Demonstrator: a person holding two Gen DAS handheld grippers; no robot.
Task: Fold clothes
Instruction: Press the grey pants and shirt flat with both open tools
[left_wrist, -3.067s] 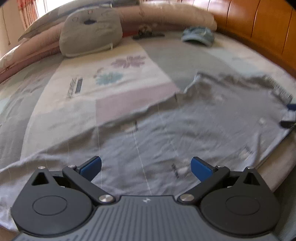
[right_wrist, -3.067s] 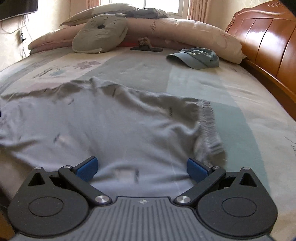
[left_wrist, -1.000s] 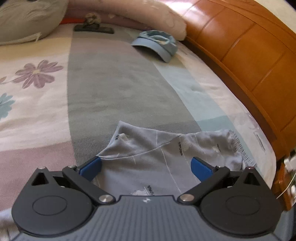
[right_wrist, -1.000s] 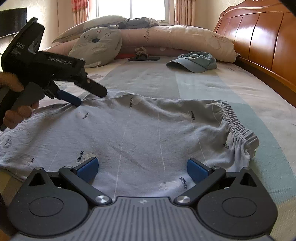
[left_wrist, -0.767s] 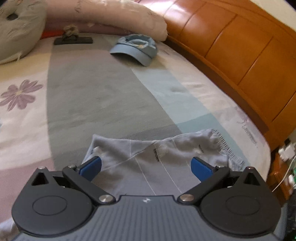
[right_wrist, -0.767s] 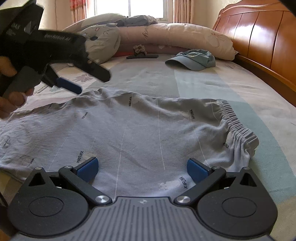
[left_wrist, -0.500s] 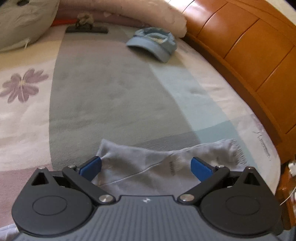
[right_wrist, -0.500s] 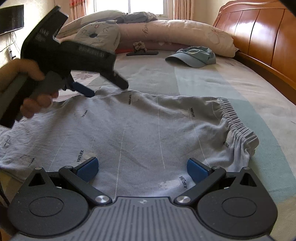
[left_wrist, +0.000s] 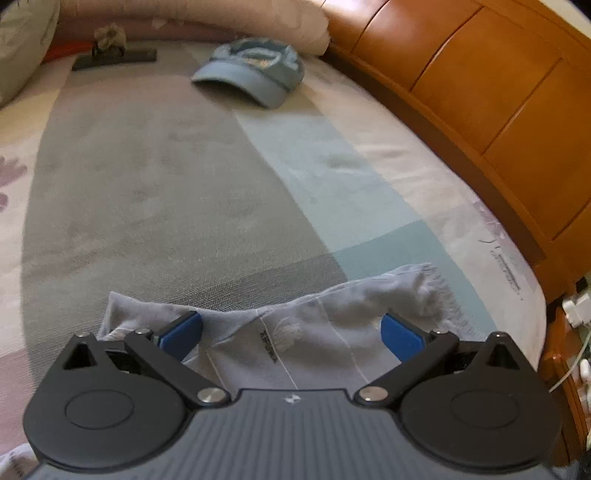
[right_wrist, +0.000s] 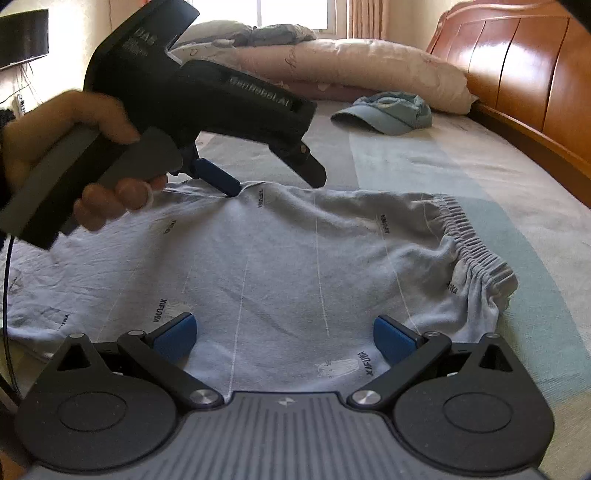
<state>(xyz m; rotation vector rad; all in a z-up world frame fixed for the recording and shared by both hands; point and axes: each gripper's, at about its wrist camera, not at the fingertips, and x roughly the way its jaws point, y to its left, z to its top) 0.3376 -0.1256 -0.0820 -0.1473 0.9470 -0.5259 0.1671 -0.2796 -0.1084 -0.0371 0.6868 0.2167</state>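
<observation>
While gaping over grey shorts (right_wrist: 295, 266): left tool (right_wrist: 273, 184) tip-down, right tool (right_wrist: 284, 338) level, likewise spread.

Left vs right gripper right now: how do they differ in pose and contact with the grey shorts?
The left gripper reaches over the far edge of the grey shorts, one blue pad touching the fabric. The right gripper sits at the near edge, and contact there is unclear. Both have jaws open, gripping nothing.
</observation>
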